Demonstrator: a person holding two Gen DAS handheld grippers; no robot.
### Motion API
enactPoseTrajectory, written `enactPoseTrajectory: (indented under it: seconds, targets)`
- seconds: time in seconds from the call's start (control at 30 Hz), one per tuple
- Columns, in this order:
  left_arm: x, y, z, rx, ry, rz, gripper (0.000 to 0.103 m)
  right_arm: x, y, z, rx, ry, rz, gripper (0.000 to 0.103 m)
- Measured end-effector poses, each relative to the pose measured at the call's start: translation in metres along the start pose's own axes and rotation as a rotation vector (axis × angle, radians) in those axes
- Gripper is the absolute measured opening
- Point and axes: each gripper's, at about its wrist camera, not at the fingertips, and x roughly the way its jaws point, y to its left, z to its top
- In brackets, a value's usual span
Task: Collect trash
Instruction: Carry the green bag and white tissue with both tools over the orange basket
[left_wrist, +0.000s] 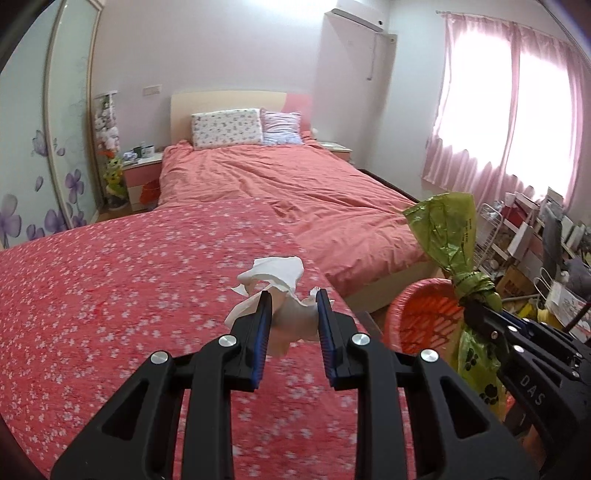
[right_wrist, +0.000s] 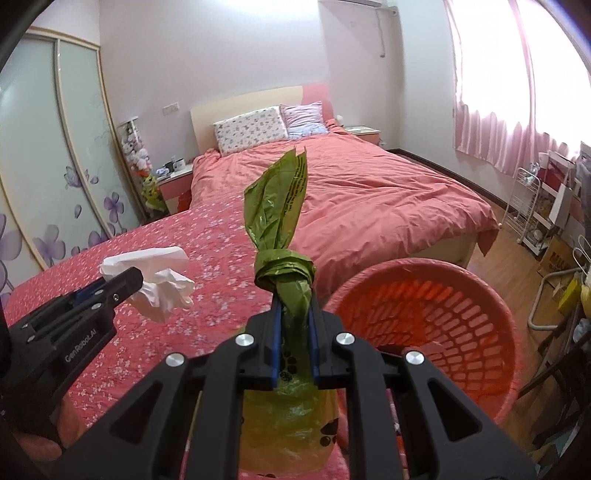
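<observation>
Now one crumpled tissue (left_wrist: 275, 284) sits in the left gripper's (left_wrist: 294, 308) jaws, one knotted green bag (right_wrist: 284, 229) in the right gripper's (right_wrist: 294, 310).

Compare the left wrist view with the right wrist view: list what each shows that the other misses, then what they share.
Only the left wrist view shows the left claw head-on, its fingers gripping the crumpled tissue, and the air conditioner whole.

Only the right wrist view shows the right claw head-on, shut on the green bag just below its knot, and the red basket with its slotted inside fully open to view.

Both show the tissue, the bag, the basket, the floral cover, the bed and the pink curtains.
</observation>
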Motion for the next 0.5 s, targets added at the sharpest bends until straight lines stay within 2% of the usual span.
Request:
enactPoseTrajectory:
  seconds: [0.5]
  targets:
    - [0.015,-0.065,-0.008,0.07,0.03,-0.123,0.025,-0.007,-0.066,-0.011,0.085,-0.015,-0.088,0.013]
